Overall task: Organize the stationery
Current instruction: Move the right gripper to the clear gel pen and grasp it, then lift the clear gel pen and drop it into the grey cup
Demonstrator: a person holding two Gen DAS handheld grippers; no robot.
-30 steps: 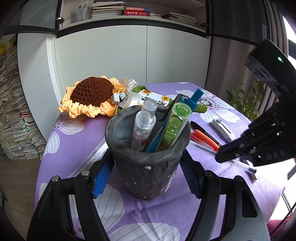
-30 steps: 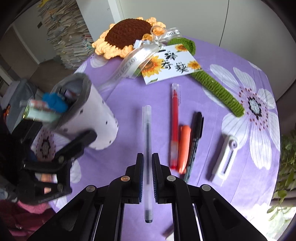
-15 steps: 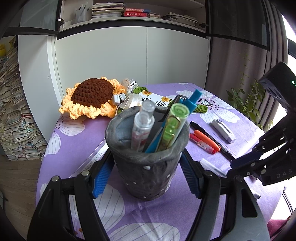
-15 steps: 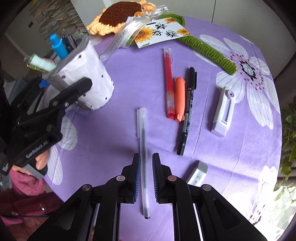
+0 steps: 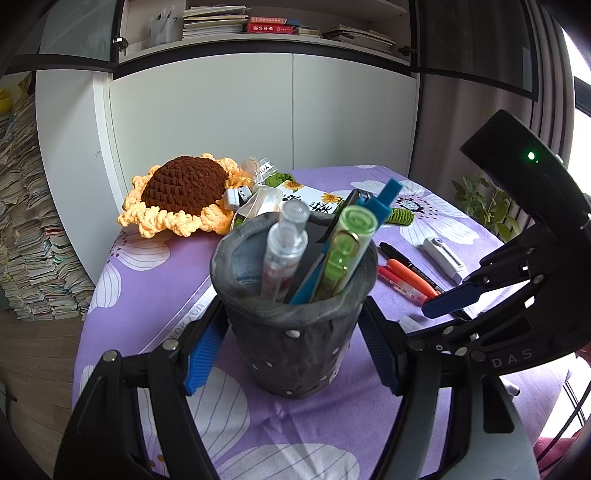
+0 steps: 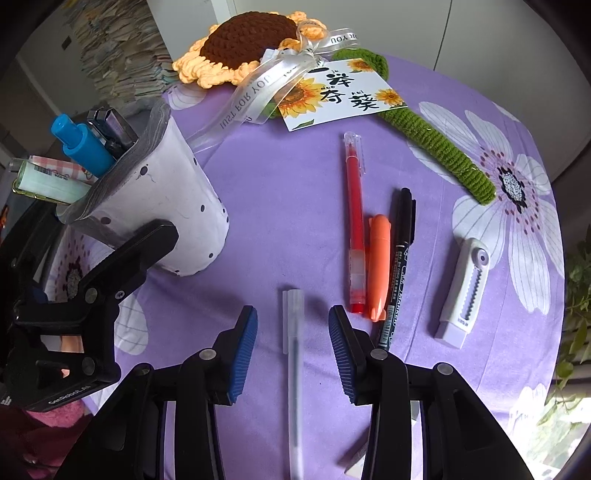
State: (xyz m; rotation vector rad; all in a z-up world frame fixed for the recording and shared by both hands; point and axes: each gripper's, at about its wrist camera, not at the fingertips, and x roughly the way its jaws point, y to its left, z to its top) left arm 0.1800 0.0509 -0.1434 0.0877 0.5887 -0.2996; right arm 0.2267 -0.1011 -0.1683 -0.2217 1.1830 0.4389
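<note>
Right gripper (image 6: pixel 293 332) jaws just opened, straddling frosted clear gel pen (image 6: pixel 294 354), untouched. Left gripper (image 5: pixel 291 343) clamped on grey fabric pen holder (image 5: pixel 295 314). Advise centring before closing.

White cabinet doors (image 5: pixel 291 110) along far wall, open shelf (image 5: pixel 280 27) of books above. Tall paper stacks (image 5: pixel 26 236) on left, on wood floor (image 5: pixel 37 369). Grey curtain (image 5: pixel 447 125), potted plant (image 5: pixel 480 199), bright window (image 5: pixel 581 110) on right.
</note>
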